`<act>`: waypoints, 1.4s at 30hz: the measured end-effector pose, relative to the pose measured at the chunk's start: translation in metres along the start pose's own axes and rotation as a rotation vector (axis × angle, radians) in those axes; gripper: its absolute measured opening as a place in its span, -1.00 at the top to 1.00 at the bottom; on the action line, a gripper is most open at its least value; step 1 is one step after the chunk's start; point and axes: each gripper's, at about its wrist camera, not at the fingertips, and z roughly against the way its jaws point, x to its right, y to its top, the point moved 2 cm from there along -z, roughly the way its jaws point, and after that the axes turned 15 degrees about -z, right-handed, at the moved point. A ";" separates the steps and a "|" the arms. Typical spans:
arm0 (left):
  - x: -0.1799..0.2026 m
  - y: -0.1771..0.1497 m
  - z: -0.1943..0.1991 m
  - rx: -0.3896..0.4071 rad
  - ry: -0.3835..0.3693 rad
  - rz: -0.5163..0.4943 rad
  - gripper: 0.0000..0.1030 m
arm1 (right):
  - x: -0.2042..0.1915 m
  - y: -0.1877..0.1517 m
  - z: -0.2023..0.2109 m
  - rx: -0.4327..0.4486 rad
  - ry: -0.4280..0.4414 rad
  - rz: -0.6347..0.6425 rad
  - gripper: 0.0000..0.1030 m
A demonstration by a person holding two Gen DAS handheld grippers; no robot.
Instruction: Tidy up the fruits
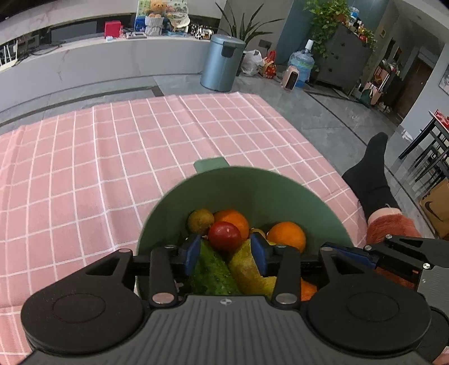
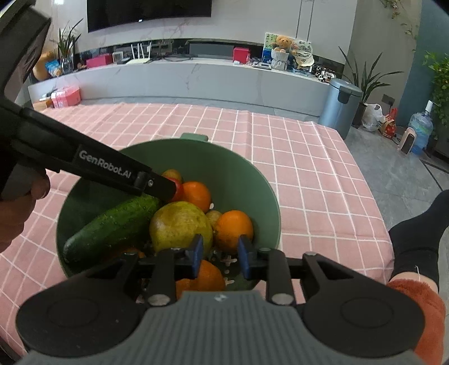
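- The left gripper (image 1: 226, 252) has a ribbed grey body, black linkage arms fixed with silver screws, two round black discs, and blue finger pads (image 1: 190, 254).
- The right gripper (image 2: 220, 257) is built the same way.
- In the right wrist view the left gripper's black arm carries white "GenRobot.AI" lettering.
- A black sock (image 1: 370, 174) meets a fuzzy rust-orange trouser cuff (image 1: 390, 227).

Grey tiled floor (image 1: 322, 112), marble ledge (image 2: 196, 75), steel bin (image 1: 221, 63), potted plants (image 1: 331, 16).

Mixed fruits (image 2: 179, 224) in green bowl (image 2: 247, 179)
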 end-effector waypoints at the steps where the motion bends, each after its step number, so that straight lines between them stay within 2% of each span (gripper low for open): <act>1: 0.001 0.001 0.005 0.006 0.004 -0.006 0.05 | 0.000 0.001 0.003 0.008 0.005 -0.007 0.39; 4: 0.002 0.003 0.027 0.038 0.011 -0.019 0.01 | -0.004 0.003 0.015 0.034 0.021 -0.011 0.37; 7: 0.007 0.003 0.056 0.083 0.043 -0.041 -0.07 | -0.010 0.006 0.033 0.070 0.044 -0.025 0.25; 12: 0.021 -0.008 0.114 0.181 0.180 -0.115 -0.31 | -0.025 0.009 0.072 0.165 0.077 -0.064 -0.03; 16: 0.032 -0.029 0.157 0.251 0.281 -0.168 -0.35 | -0.041 0.002 0.101 0.247 0.080 -0.072 -0.17; 20: 0.040 -0.056 0.183 0.285 0.354 -0.158 -0.43 | -0.059 -0.015 0.122 0.285 0.092 -0.080 -0.25; 22: 0.041 -0.069 0.189 0.288 0.372 -0.143 -0.48 | -0.068 -0.027 0.130 0.299 0.096 -0.082 -0.29; 24: 0.042 -0.082 0.193 0.279 0.394 -0.137 -0.50 | -0.075 -0.038 0.137 0.310 0.095 -0.078 -0.44; 29: 0.047 -0.111 0.199 0.271 0.486 -0.152 -0.58 | -0.088 -0.065 0.148 0.345 0.060 -0.060 -0.46; 35: 0.042 -0.130 0.186 0.245 0.503 -0.110 -0.59 | -0.096 -0.093 0.155 0.374 0.042 -0.069 -0.51; 42: 0.032 -0.147 0.166 0.175 0.523 -0.059 -0.59 | -0.095 -0.100 0.136 0.337 0.029 -0.071 -0.53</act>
